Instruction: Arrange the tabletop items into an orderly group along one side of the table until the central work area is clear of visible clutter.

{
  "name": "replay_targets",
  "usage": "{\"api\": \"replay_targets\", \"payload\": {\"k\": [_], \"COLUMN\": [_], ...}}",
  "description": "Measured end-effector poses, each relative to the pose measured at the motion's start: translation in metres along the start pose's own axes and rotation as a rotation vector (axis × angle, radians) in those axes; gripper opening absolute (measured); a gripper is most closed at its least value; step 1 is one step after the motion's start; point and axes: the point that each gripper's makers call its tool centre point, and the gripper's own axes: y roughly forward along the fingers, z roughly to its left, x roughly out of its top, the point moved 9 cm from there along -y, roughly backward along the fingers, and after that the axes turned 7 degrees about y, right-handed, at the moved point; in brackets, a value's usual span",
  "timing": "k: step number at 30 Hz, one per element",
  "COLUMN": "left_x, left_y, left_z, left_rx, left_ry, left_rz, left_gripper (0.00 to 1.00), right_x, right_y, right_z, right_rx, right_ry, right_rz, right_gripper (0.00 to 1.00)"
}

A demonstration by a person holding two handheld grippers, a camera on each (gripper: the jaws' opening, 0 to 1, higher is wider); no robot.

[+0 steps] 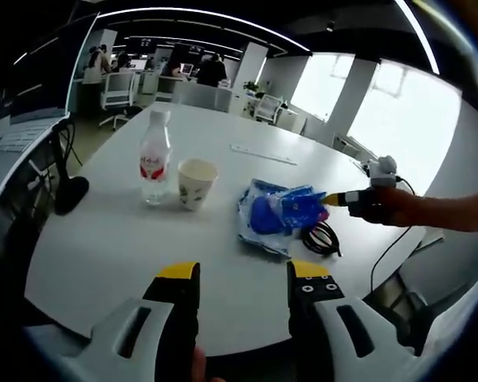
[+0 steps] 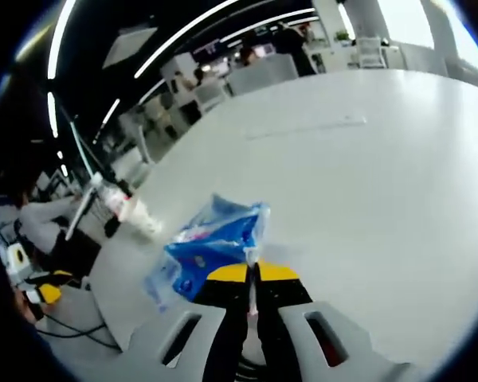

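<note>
Blue plastic bag (image 2: 215,243) sits pinched at its edge in your right gripper (image 2: 252,280), jaws clamped together on it, near the table's (image 1: 127,247) right side beside a black cable (image 1: 321,237). Your left gripper (image 1: 243,274) hangs released over the near edge. Bottle (image 1: 154,157) and paper cup (image 1: 196,182) stand side by side.
</note>
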Motion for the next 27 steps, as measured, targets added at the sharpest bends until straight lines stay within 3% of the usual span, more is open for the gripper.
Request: {"api": "replay_targets", "payload": {"k": [14, 27], "left_x": [0.002, -0.001], "left_y": [0.004, 0.004], "left_z": [-0.004, -0.006], "left_rx": [-0.012, -0.014], "left_ry": [0.006, -0.004], "left_rz": [0.009, 0.020], "left_gripper": [0.43, 0.43], "right_x": [0.032, 0.046], "right_y": [-0.017, -0.024], "right_z": [-0.036, -0.064], "right_rx": [-0.058, -0.103], "right_ry": [0.010, 0.039], "right_rz": [-0.054, -0.085], "right_gripper": [0.00, 0.01]}}
